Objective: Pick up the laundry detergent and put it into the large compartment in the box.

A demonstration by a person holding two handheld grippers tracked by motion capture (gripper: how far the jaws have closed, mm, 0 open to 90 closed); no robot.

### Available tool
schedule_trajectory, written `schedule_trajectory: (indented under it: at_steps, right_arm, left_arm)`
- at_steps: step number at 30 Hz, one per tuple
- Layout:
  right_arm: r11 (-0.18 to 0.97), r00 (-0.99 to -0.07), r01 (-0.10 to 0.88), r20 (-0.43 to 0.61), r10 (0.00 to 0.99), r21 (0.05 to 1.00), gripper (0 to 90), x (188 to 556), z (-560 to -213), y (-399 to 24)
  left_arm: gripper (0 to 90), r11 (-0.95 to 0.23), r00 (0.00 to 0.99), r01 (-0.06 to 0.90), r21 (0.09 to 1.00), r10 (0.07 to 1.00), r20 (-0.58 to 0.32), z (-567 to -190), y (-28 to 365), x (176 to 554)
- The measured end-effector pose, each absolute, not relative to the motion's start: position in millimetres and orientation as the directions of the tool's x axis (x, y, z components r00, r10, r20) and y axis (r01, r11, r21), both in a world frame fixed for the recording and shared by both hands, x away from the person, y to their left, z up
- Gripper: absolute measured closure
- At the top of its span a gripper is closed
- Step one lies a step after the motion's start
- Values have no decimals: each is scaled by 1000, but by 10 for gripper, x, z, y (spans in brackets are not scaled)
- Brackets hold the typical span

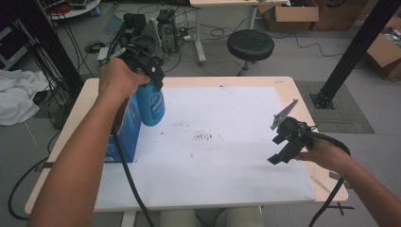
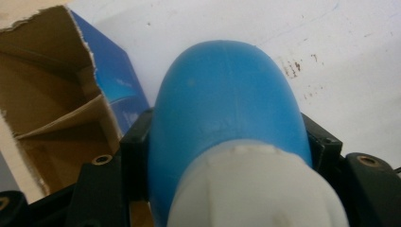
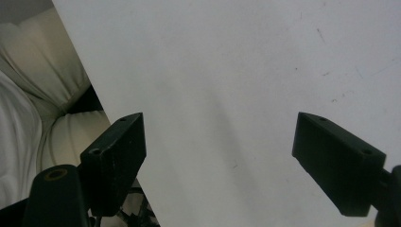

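While clamped in the left gripper (image 1: 150, 71), the blue bottle (image 1: 151, 105) hangs above the table (image 1: 283, 85).

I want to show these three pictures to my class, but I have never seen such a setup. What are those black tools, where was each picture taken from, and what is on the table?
A person holds a hand-held two-jaw gripper in each hand. The high view looks down on the table from above; the other two come from cameras riding on each gripper.

The left gripper is shut on a blue bottle with a white cap, held in the air beside an open blue cardboard box.

The right gripper hangs open above the white sheet that covers the table, holding nothing.
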State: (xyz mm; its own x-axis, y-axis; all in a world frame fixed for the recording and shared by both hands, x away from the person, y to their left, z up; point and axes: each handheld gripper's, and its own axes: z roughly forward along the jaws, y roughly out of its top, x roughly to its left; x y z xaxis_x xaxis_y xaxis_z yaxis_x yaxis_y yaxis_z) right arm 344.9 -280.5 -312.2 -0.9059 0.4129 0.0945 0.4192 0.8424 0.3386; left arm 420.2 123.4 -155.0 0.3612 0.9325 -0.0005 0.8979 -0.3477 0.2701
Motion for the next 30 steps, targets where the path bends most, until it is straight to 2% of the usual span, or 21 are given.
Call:
schedule_trajectory:
  at_steps: [9,17,30]
  right_arm:
    - [841,-906,418,99,411,343,180,3437,-3122,-2806]
    - [841,-907,416,96,410,346,180,3435,-3104,-2830]
    - [841,-910,411,95,404,352,180,3442,-3099,-2827]
  left_arm:
    - [379,-318,330,910,266,944,2,-1399,1329,4151]
    - [379,-220,227,935,277,974,7,-1257,1474,4093]
    - [378,-152,154,942,299,988,17,-1057,1651,4025]
